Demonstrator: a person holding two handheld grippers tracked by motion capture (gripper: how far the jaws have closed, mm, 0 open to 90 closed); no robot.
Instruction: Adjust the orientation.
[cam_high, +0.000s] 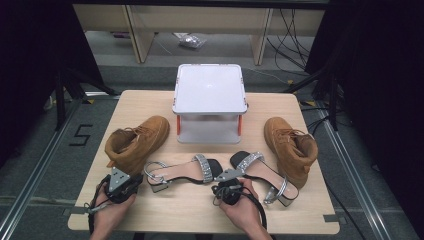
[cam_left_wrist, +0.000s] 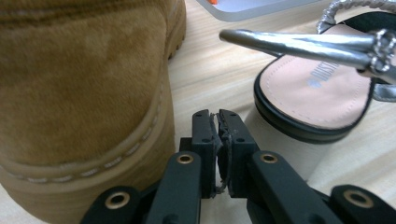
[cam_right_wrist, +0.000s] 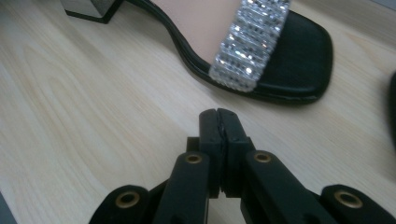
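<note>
Sandals first: the left sandal lies at six o'clock from the white box, the right sandal at five, boots outside them. Both claws, left gripper and right gripper, are closed on nothing. We seem to be just starting; next we open one beside a sandal's strap

Matt tan suede boot, glittery sandal strap, pale wood-grain table
</note>
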